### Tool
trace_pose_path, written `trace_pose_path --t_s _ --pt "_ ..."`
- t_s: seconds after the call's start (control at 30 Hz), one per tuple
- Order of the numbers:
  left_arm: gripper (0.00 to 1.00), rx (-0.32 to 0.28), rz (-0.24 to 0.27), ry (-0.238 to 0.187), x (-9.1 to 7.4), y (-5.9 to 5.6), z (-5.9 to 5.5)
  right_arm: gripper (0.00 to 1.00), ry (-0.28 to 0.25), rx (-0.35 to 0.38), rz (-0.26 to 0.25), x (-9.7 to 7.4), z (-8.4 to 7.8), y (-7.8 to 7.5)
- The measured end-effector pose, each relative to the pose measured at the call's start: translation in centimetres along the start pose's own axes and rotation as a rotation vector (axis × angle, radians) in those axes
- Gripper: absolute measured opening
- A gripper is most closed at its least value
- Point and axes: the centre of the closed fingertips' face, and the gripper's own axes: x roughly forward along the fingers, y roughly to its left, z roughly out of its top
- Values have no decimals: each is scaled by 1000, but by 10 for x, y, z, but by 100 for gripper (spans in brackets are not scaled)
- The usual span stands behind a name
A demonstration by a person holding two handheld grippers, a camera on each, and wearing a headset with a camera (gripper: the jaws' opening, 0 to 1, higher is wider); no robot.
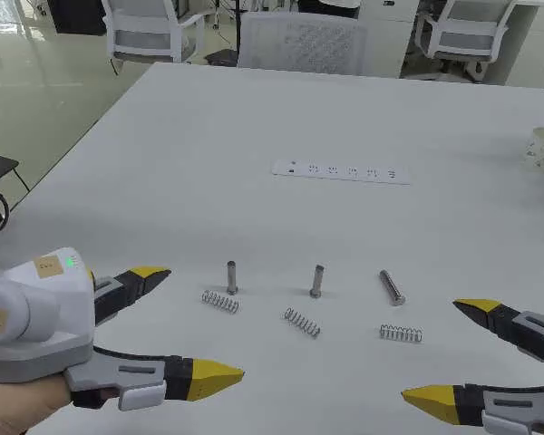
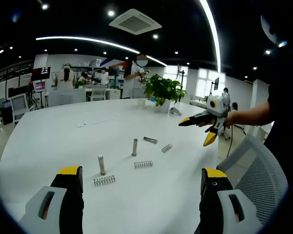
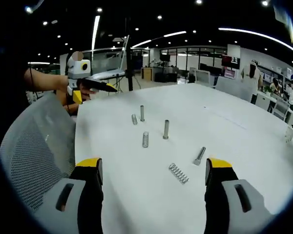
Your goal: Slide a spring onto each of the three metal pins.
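Springs [image 1: 301, 323] beside pins [image 1: 316, 281], between left tool [image 1: 205, 321], right tool [image 1: 429, 349], both spread wide

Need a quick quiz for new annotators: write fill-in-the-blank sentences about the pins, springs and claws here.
1. The left pin and middle pin stand upright; the right pin lies on its ___.
2. The left spring, middle spring and right spring lie on the table, so ___ of them is on a pin.
3. The left claw and right claw are both ___, holding nothing.
Answers: side; none; open.
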Motion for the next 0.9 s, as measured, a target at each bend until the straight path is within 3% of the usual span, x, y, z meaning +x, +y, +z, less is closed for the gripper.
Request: trace_pose_path --t_s 0.9 --pt "98 1 -1 14 2 0 -2 89 3 15 10 5 -5 0"
